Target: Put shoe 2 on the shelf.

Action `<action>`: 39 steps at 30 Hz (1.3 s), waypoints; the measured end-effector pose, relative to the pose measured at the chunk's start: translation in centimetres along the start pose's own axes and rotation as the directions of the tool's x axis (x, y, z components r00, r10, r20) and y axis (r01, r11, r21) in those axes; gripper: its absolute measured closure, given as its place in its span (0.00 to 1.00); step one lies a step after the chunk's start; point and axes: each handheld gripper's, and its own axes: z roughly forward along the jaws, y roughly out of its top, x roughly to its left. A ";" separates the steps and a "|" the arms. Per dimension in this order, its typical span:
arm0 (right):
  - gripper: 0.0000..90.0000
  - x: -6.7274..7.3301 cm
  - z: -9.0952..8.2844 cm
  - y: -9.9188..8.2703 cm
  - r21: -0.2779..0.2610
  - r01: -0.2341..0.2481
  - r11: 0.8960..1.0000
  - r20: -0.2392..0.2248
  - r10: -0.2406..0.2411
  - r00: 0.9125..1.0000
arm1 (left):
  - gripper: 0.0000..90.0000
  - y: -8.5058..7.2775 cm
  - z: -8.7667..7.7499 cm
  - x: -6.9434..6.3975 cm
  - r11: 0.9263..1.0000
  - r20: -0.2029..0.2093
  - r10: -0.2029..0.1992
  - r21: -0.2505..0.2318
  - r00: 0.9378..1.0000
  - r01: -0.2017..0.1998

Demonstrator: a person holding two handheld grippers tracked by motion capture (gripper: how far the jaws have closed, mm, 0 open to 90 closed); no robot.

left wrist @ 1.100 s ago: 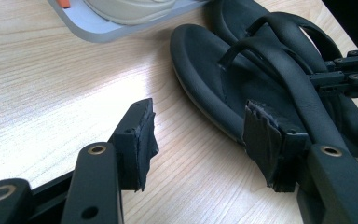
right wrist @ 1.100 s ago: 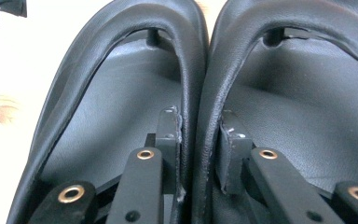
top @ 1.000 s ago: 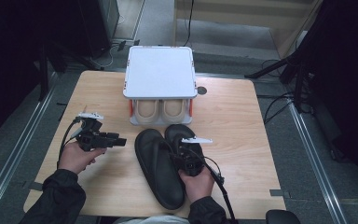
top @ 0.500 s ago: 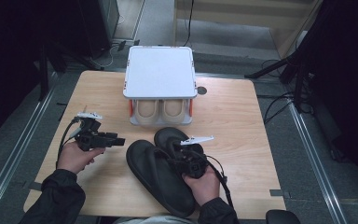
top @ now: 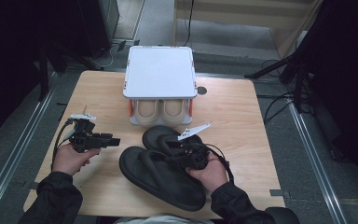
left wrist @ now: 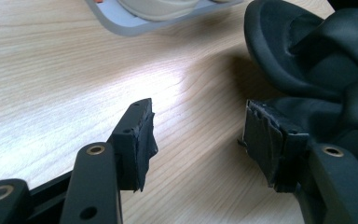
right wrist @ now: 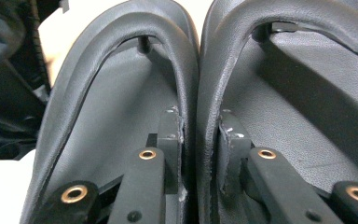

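A: Black and rubbery, the pair of flip-flops (top: 161, 170) lies at the near middle of the wooden counter (top: 233, 116), the nearer one flat, the farther one tipped up against it. The right tool (top: 186, 156) is clamped on their two inner straps (right wrist: 196, 93), pinching them side by side.

B: What stands around them?

A: Just behind them a white shoe rack (top: 160, 72) with a flat top, orange clips at its corners and a pair of beige shoes (top: 161, 109) tucked under the shelf, toes outward. The flip-flops' far end lies just beside that rack's front. To their left, apart from them, the left tool (top: 114, 141) hangs over bare wood with its jaws wide apart, nothing between them, pointing toward the soles.

B: How do the flip-flops look?

A: Matte, thick-soled, with smooth leather-like straps that arch up to the toe posts. No marks that I can tell.

B: Room to move?

A: Open wood to the right of the pair and on the left behind the left tool. The near soles reach close to the counter's front edge. Grey floor and metal rails lie beyond both sides.
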 end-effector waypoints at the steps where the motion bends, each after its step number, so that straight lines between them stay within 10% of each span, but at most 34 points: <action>1: 0.84 -0.1 -0.1 0.2 0.007 0.004 1.000 -0.013 -0.004 1.000 | 0.48 -0.1 -0.1 0.0 1.000 -0.005 -0.002 -0.003 1.000 0.002; 19: 0.84 -0.4 -1.6 6.4 0.047 0.125 0.991 -0.182 -0.115 0.977 | 0.48 -2.7 -2.1 0.3 0.998 -0.049 -0.056 -0.029 0.997 0.055; 39: 0.83 1.7 -3.8 13.3 0.064 0.231 0.971 -0.241 -0.210 0.947 | 0.47 -3.9 -3.1 0.5 0.996 -0.066 -0.085 -0.040 0.994 0.082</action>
